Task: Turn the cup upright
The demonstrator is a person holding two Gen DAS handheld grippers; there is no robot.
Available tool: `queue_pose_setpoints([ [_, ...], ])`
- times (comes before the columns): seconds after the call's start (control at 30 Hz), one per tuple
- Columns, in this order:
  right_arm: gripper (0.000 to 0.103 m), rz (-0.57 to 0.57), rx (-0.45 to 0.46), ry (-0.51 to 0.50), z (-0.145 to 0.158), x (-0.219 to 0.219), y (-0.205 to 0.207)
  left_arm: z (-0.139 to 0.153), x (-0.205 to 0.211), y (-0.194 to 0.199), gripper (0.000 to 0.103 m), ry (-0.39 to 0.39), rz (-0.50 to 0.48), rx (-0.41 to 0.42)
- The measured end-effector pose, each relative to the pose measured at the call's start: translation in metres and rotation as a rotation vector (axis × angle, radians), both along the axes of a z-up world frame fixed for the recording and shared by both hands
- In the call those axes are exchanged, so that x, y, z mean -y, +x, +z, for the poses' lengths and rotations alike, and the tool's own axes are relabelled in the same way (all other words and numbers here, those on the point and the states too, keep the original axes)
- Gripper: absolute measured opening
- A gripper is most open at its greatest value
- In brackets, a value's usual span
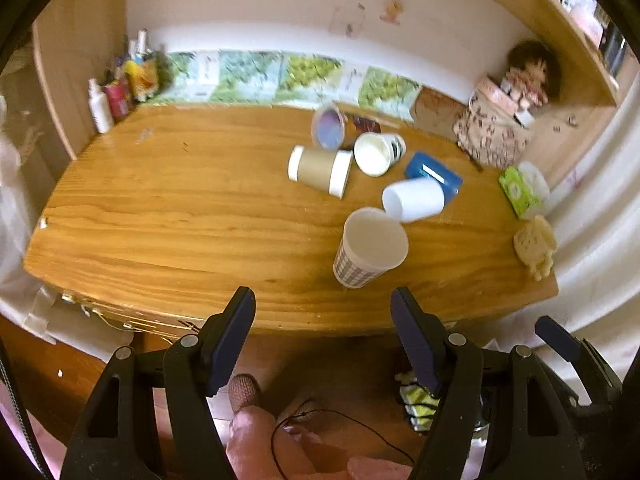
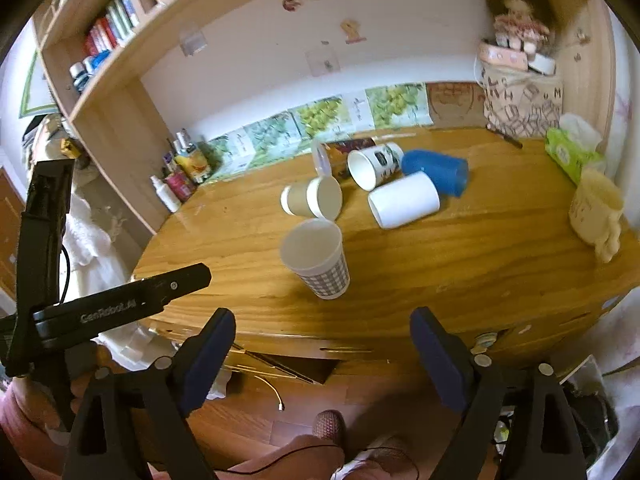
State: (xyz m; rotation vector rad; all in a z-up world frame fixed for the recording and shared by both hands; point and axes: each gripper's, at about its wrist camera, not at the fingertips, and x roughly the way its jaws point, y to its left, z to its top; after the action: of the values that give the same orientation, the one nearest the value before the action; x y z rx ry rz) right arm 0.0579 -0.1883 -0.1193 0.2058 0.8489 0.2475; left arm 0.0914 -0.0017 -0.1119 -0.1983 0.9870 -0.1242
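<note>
A checked paper cup [image 1: 370, 248] [image 2: 318, 258] stands upright near the wooden table's front edge [image 1: 160, 216]. Behind it several cups lie on their sides: a brown paper cup [image 1: 320, 170] [image 2: 310, 198], a white printed cup [image 1: 378, 152] [image 2: 374, 166], a plain white cup [image 1: 414, 199] [image 2: 404, 199] and a blue cup [image 1: 434, 172] [image 2: 438, 172]. My left gripper [image 1: 323, 304] is open and empty, held off the table's front edge. My right gripper [image 2: 323, 328] is open and empty, also short of the front edge.
Bottles [image 1: 106, 104] stand at the back left. A patterned bag with a doll [image 1: 496, 128] sits at the back right. A green tissue pack [image 1: 520, 190] and a yellow mug [image 2: 596, 212] are at the right edge. The left gripper's body [image 2: 120, 304] shows left in the right wrist view.
</note>
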Motion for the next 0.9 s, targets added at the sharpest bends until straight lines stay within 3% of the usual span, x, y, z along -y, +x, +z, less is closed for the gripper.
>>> queue_pose_setpoints([
  [0.27,0.101,0.052,0.061,-0.034,0.040,-0.003,-0.020,0.042,0.006,-0.034,0.082,0.033,0.088,0.147],
  [0.43,0.102,0.054,0.170,-0.039,0.062,-0.003,-0.037,0.059,0.013,-0.051,0.085,0.123,0.128,0.256],
  [0.63,0.102,-0.004,0.265,-0.067,0.073,0.000,-0.049,0.078,0.011,-0.071,0.100,0.164,0.179,0.418],
  [0.9,0.102,-0.071,0.375,-0.053,0.084,0.011,-0.063,0.090,0.024,-0.091,0.102,0.243,0.180,0.547],
])
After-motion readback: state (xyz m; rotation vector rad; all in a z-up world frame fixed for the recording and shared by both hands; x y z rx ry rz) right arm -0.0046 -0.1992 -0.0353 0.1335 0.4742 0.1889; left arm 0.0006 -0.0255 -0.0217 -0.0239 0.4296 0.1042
